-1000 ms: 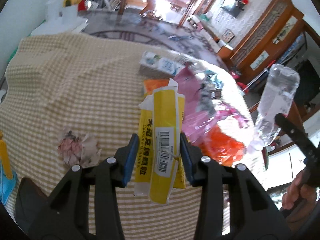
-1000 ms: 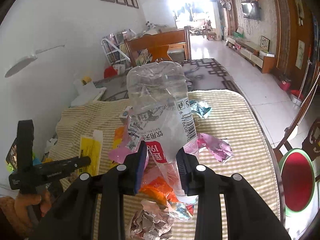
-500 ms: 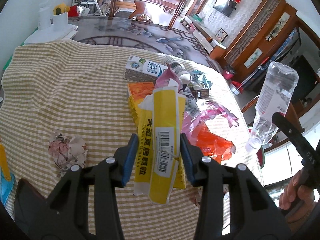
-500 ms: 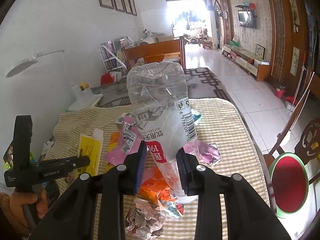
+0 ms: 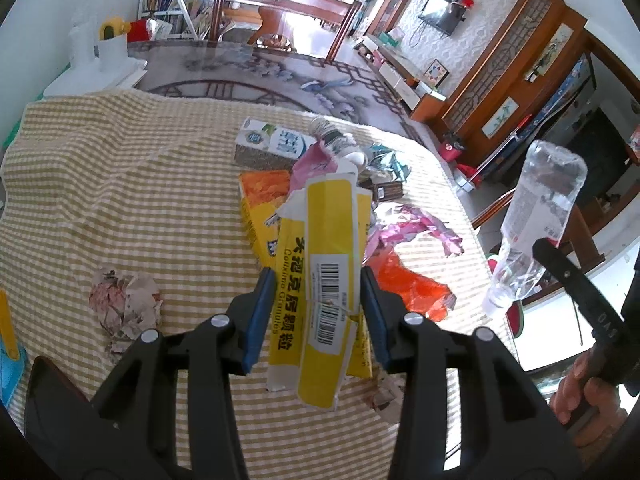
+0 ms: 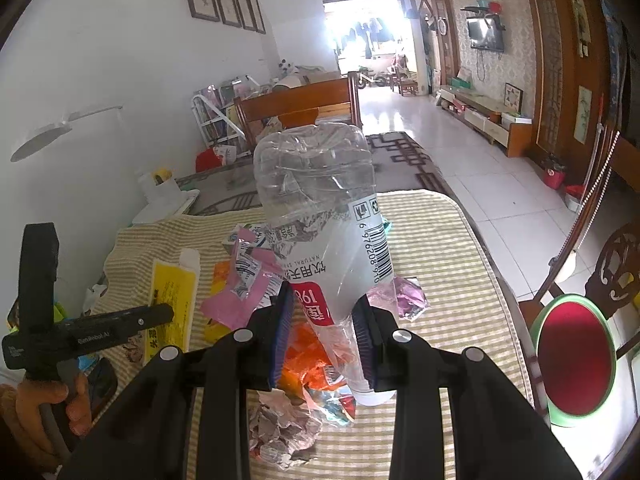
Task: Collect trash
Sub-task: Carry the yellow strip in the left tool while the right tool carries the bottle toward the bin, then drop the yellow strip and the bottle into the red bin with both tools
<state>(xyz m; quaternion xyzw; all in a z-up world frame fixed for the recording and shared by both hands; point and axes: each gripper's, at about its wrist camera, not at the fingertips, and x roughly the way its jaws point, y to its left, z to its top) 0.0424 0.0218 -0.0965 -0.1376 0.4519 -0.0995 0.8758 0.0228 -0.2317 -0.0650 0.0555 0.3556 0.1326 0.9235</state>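
Fingers: the left gripper (image 5: 318, 312) is clamped on a flattened yellow medicine box (image 5: 324, 280), pads pressing its long sides near the barcode, the box clear of the desk. The right gripper (image 6: 324, 332) is clamped on an empty clear plastic bottle (image 6: 320, 216), held neck-down by its lower body, base uppermost.

Step in hand, as judged: both items are lifted and await carrying to a bin, which no view shows. The box is thin card and projects well beyond the pads; it should be kept level with the grip unchanged, since a roll of the wrist could let it slide. The bottle is crushed and slick, and is best carried without swinging and released only above the bin.

Surface, taken from the yellow box: to its left lies a crumpled paper ball (image 5: 124, 308) on the checked cloth (image 5: 120, 184) covering the desk; just behind it an orange carton (image 5: 260, 196) and a white-and-green carton (image 5: 272, 146); to its right pink wrappers (image 5: 416, 224) and an orange bag (image 5: 412, 288). These remain to be collected.

Room: beyond the box, a wooden chair (image 5: 280, 4) and a patterned rug (image 5: 280, 76); far right, a wall television (image 6: 486, 34) and a red-seated chair (image 6: 572, 356).
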